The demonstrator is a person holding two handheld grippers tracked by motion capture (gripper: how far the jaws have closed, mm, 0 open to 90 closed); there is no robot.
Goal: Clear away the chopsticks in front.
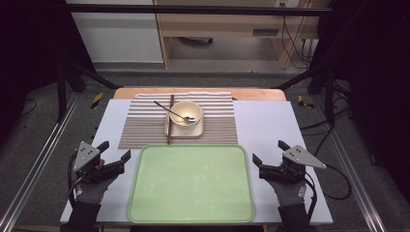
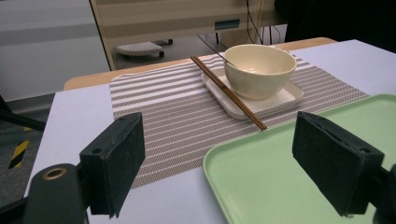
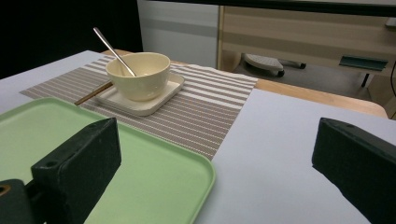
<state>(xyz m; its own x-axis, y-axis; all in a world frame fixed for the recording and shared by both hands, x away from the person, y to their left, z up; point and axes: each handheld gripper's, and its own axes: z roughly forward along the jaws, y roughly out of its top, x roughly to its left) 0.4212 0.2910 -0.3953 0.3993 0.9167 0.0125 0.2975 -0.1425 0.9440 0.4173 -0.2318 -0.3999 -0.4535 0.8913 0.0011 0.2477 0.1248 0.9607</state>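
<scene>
Plain green tray (image 1: pixel 191 186) and cream bowl (image 1: pixel 186 112); no writing readable.

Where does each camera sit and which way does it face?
High view: above the person's side, facing forward and down on the table; both hands show, with the left gripper and right gripper.
Left gripper view: on the left gripper, facing across the tray corner to the bowl; its open jaws show.
Right gripper view: on the right gripper, facing the bowl from the other side; its open jaws show.
Both gripper views share bowl, tray, mat.
</scene>
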